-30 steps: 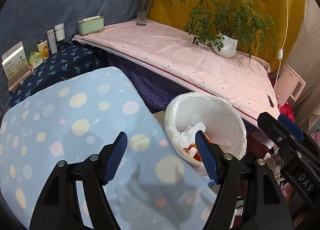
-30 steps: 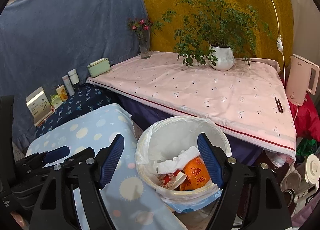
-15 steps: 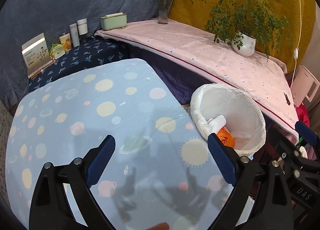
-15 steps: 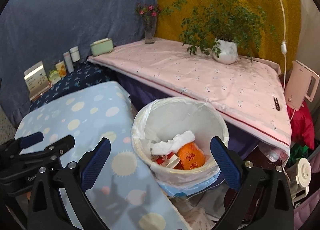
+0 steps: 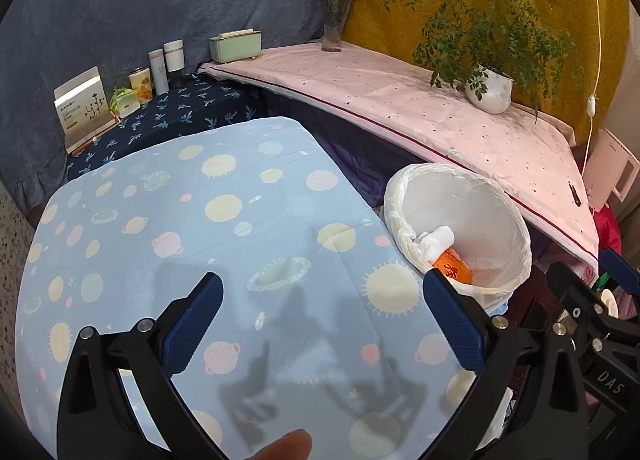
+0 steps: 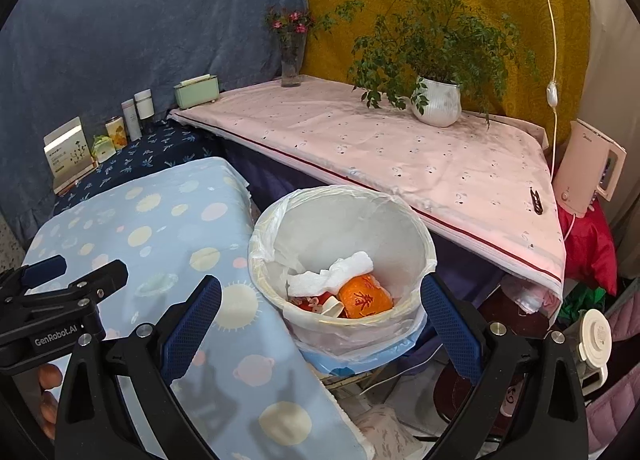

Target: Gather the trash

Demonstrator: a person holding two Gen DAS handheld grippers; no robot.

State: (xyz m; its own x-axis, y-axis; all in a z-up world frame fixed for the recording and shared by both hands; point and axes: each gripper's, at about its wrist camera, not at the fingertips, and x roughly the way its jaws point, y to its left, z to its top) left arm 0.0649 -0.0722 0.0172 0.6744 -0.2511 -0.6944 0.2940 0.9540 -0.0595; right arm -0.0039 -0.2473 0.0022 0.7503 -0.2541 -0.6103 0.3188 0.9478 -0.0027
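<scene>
A low table under a blue cloth [image 5: 224, 228] printed with suns and planets, with a lined bin [image 6: 416, 236] beside it.

The left gripper [image 5: 322, 304] hangs over the cloth, jaws spread wide and holding nothing; the right gripper [image 6: 320, 306] sits above the bin, jaws likewise spread and bare. Inside the bin lie a crumpled white tissue [image 6: 336, 272], an orange wrapper [image 6: 364, 298] and red scraps. A potted plant [image 6: 436, 100] stands on the pink-covered shelf [image 6: 400, 156] behind.

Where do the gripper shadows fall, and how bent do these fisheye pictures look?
Left wrist view: soft gripper shadows fall on the blue tablecloth just ahead of the open left gripper. Right wrist view: similar shadows at the bottom of the cloth; the pink table edge bows, corners are black.
</scene>
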